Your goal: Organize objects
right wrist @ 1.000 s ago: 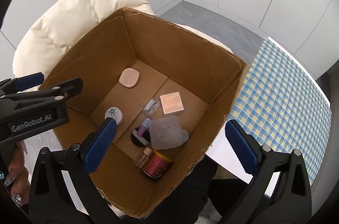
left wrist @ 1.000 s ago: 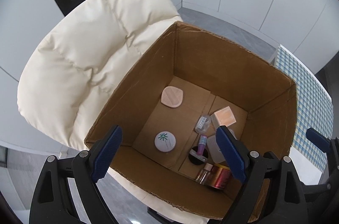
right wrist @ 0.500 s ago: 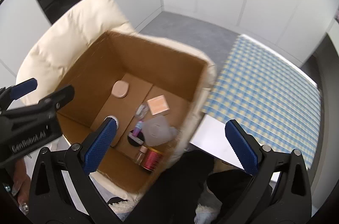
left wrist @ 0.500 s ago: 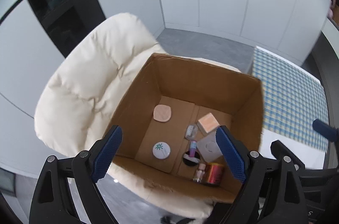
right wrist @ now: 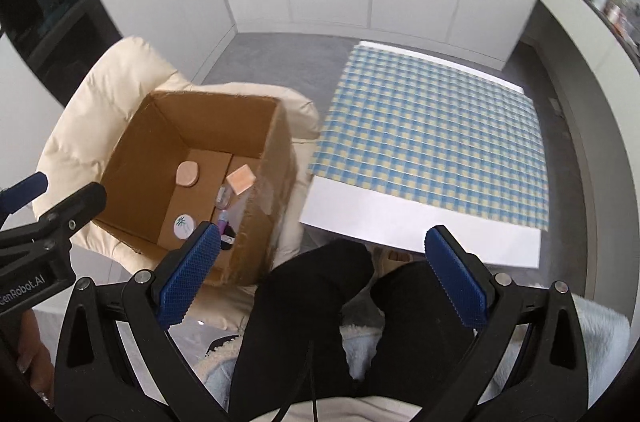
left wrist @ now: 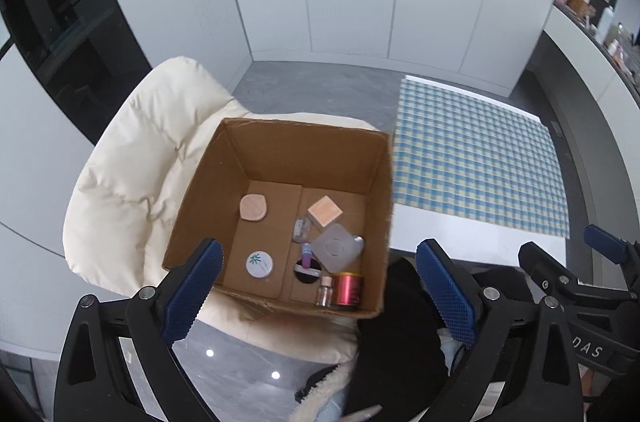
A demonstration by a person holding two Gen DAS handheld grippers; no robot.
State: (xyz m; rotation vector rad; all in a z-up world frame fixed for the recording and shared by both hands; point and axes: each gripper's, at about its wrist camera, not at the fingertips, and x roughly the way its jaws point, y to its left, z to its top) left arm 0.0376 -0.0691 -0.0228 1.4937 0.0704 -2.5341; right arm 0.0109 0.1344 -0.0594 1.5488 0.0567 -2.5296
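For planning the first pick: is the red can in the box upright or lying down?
Lying down: the red can rests on its side in the box, long side showing.

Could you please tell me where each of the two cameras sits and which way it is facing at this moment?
Left wrist: sits on the left gripper, looking steeply down into the cardboard box on the cream chair; its open blue fingers, the person's dark legs and the right gripper show.
Right wrist: sits on the right gripper, looking down over the legs toward the checked cloth; the left gripper shows at the left edge.
Shared: box, chair, cloth, white cabinets.
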